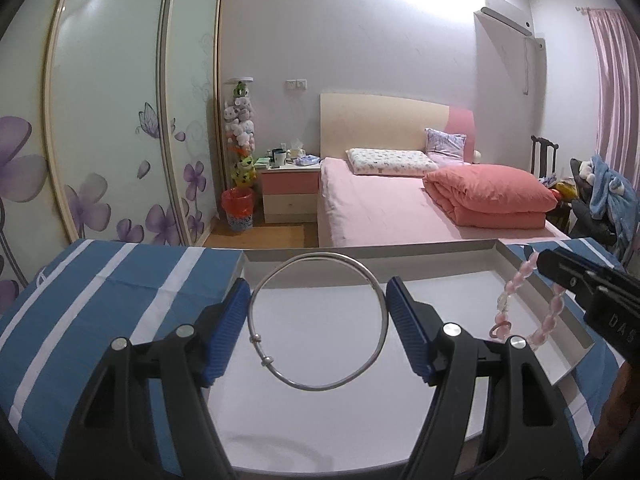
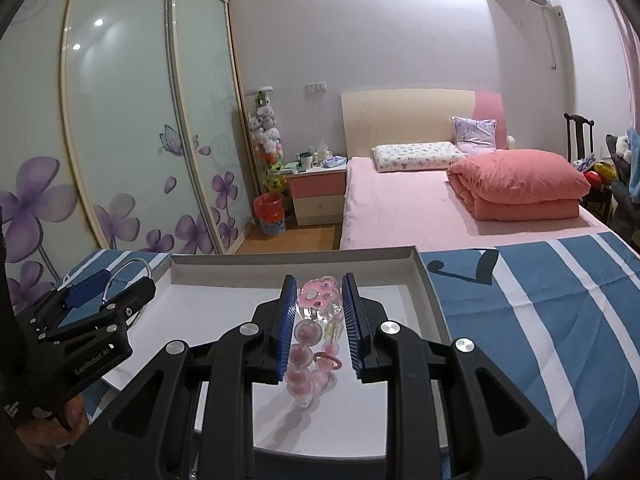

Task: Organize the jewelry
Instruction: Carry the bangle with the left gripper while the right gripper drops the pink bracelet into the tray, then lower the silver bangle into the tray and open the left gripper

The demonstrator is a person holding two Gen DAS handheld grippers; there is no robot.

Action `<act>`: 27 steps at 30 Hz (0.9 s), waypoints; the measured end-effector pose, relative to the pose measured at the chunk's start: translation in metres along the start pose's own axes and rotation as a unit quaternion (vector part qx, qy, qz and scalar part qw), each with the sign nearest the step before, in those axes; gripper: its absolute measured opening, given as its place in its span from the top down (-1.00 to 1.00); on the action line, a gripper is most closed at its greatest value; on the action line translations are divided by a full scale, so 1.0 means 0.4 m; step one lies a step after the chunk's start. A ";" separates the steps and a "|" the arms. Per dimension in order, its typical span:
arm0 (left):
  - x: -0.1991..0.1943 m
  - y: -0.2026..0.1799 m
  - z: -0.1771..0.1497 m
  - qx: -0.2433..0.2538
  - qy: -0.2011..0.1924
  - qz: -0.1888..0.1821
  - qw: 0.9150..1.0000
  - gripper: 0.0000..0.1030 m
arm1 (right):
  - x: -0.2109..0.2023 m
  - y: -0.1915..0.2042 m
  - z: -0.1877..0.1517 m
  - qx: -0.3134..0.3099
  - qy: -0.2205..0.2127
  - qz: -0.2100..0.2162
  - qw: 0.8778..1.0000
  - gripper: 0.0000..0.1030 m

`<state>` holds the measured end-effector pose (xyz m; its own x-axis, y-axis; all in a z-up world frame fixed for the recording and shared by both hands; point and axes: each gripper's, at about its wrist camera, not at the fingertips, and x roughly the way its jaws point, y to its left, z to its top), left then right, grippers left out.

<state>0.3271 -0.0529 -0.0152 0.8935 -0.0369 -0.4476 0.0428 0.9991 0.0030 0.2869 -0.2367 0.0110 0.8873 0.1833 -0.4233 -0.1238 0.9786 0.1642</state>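
A: What is the left gripper (image 1: 316,292) holding?
B: A silver bangle (image 1: 318,322), clamped across its width between the blue pads (image 1: 228,320), lifted over the white shallow box (image 1: 400,256).
A: And the right gripper (image 2: 316,312)?
B: Closed narrow on a pink bead bracelet (image 2: 316,336) with a flower charm, over the right side of the same box.
A: Where does the box sit?
B: On a blue-and-white striped cloth (image 2: 540,312), with a pink bed (image 1: 384,208) far behind.
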 end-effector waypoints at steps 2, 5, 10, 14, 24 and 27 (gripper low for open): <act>0.002 0.003 -0.001 -0.003 0.003 -0.001 1.000 -0.34 | 0.006 0.000 -0.002 0.002 0.004 0.000 1.000 0.51; 0.004 0.012 0.004 -0.008 0.003 -0.004 1.000 -0.34 | 0.006 -0.003 -0.001 0.003 0.004 0.001 1.000 0.44; 0.002 0.008 0.007 -0.006 -0.002 -0.006 1.000 -0.45 | 0.005 0.000 0.011 0.004 -0.004 0.000 1.000 0.27; -0.003 0.008 0.009 -0.003 -0.002 -0.003 1.000 -0.45 | -0.010 -0.001 0.019 0.006 -0.014 -0.003 1.000 0.27; -0.124 0.069 0.014 0.010 -0.013 0.010 1.000 -0.45 | -0.128 -0.004 0.023 0.005 -0.033 -0.004 0.999 0.27; -0.171 0.102 -0.010 0.021 -0.003 0.014 1.000 -0.45 | -0.173 0.002 0.005 -0.002 -0.031 -0.008 1.000 0.27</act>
<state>0.2659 -0.0095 0.0121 0.8974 -0.0094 -0.4411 0.0364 0.9979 0.0528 0.2262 -0.2487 0.0424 0.9146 0.1618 -0.3706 -0.1111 0.9817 0.1545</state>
